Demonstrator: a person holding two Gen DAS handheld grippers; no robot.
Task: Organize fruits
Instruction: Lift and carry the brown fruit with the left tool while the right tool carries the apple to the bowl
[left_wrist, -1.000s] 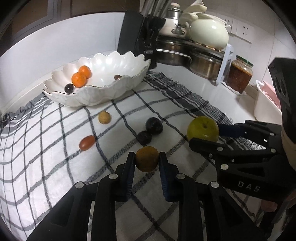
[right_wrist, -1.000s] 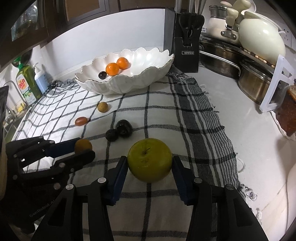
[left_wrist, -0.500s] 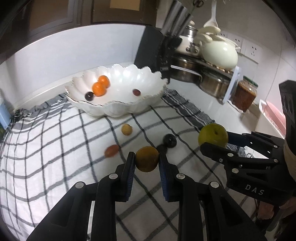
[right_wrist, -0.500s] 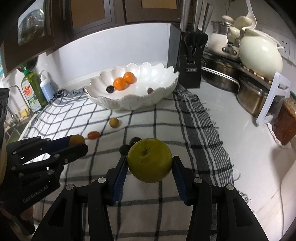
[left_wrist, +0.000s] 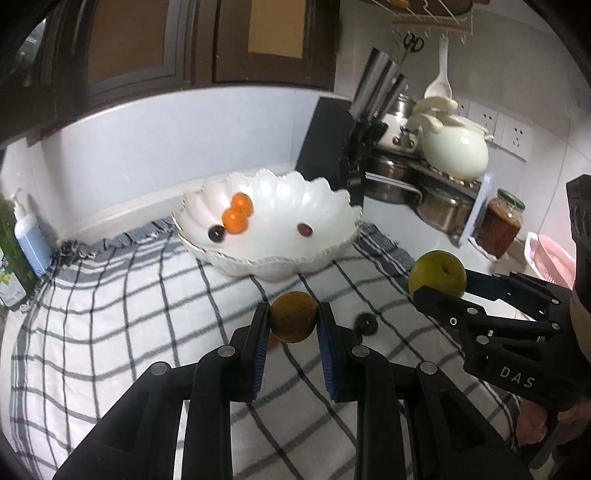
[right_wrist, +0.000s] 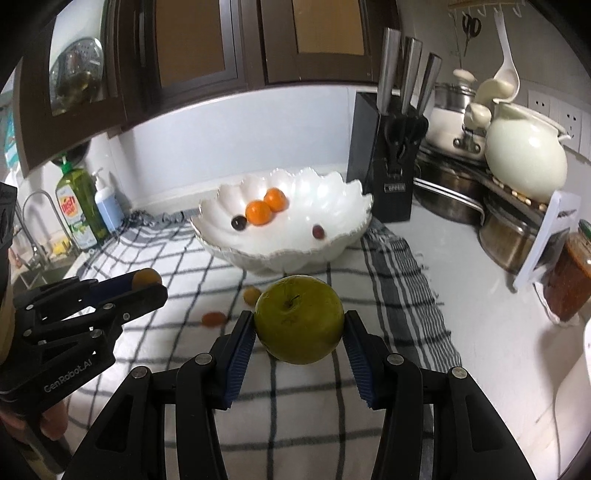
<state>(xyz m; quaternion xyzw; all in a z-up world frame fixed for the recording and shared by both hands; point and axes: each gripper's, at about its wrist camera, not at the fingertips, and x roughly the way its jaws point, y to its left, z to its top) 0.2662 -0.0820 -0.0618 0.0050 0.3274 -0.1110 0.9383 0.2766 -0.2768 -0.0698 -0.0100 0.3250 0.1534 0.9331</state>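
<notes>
— Left gripper (left_wrist: 293, 325) clamped on small brownish-orange round fruit (left_wrist: 293, 316), right gripper (right_wrist: 299, 332) on big green apple (right_wrist: 298, 319), both aloft near white scalloped porcelain bowl (left_wrist: 332, 206)?

— Yes. Carry farther over rim, lower inside clear of two oranges (left_wrist: 238, 214), then release gently.
</notes>
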